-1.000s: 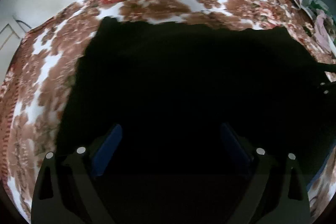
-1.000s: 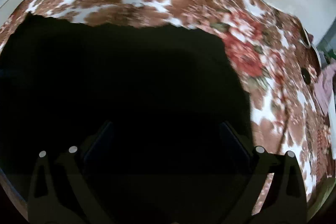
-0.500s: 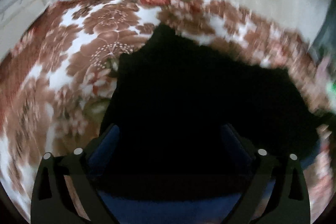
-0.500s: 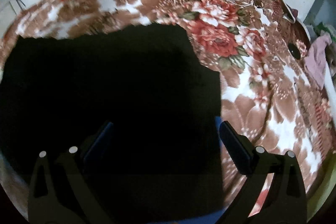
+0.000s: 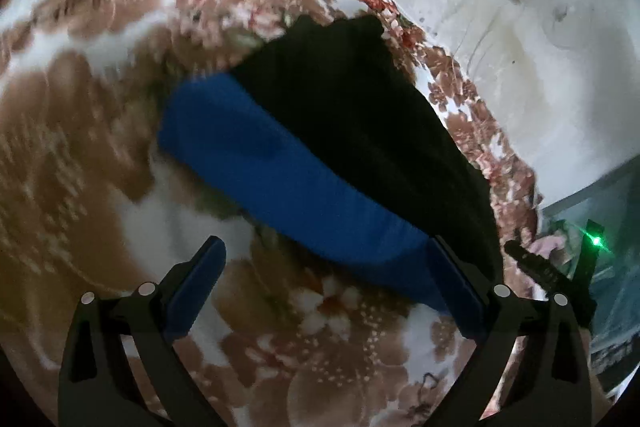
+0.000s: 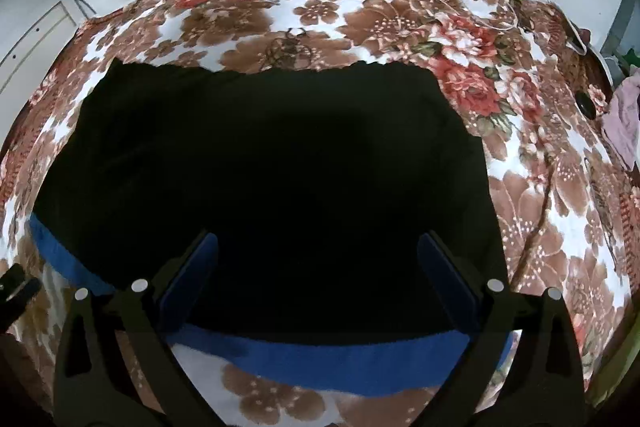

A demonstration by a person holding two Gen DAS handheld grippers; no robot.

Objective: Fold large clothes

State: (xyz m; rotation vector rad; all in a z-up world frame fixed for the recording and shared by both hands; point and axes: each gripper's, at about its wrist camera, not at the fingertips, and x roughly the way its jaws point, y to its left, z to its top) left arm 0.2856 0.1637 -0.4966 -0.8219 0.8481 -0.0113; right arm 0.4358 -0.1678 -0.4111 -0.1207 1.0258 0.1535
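the black garment (image 6: 272, 163) with its blue band (image 6: 320, 363) lies flat on the floral blanket (image 6: 360, 15). in the right wrist view it fills the space ahead of the right claw (image 6: 318, 279), whose fingers are spread wide and hold nothing; the blue band runs across under and between the fingertips, the black cloth stretching away beyond them. in the left wrist view the left claw (image 5: 326, 287) is also spread and empty, over bare blanket (image 5: 80, 115); the garment (image 5: 360, 115) lies ahead and to its right, the blue band (image 5: 288, 187) reaching its right finger (image 5: 456, 287). the other claw (image 5: 540, 271) shows at the right edge.
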